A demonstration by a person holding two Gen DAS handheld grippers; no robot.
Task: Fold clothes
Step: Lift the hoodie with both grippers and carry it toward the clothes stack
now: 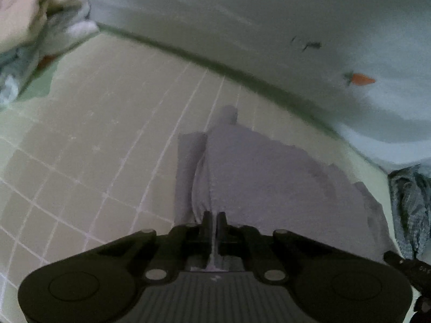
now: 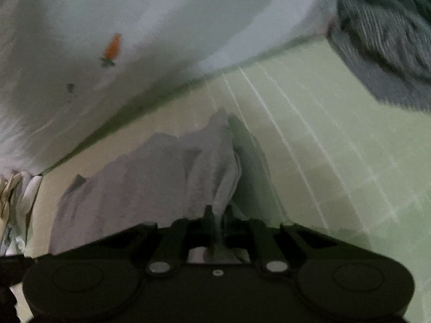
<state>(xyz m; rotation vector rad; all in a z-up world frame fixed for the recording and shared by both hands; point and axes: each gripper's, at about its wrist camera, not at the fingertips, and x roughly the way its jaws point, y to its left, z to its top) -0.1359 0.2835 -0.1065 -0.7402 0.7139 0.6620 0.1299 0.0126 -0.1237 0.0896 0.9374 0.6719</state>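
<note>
The pale green mat with a white grid point(image 1: 89, 145) stretches open to the left of the garment in the left wrist view, and in the right wrist view the same gridded surface point(image 2: 336, 134) lies bare to the garment's right. Its far edge meets a white sheet printed with a small orange carrot point(image 1: 359, 79), which rises behind the work area in both views point(image 2: 113, 46).

A dark grey ribbed cloth point(image 2: 382, 51) is cut off at the upper right of the right wrist view; a dark grey bundle point(image 1: 409, 210) at the right edge of the left view may be the same piece, though that cannot be told. A blurred hand point(image 1: 29, 18) rests on crumpled pale fabric point(image 1: 67, 31) in the left view's top corner. Both views are dim and soft, so seams and fastenings cannot be made out.

The pale lavender-grey cloth garment point(image 1: 258, 169) lies on the mat, lifted toward the cameras at its near edge. The left gripper point(image 1: 214, 219) has its black fingers drawn narrow, pinching a gathered fold of that edge. The right gripper point(image 2: 216, 212) is likewise closed tight on the garment point(image 2: 167, 175), whose fabric rises in a creased peak from the mat.
</note>
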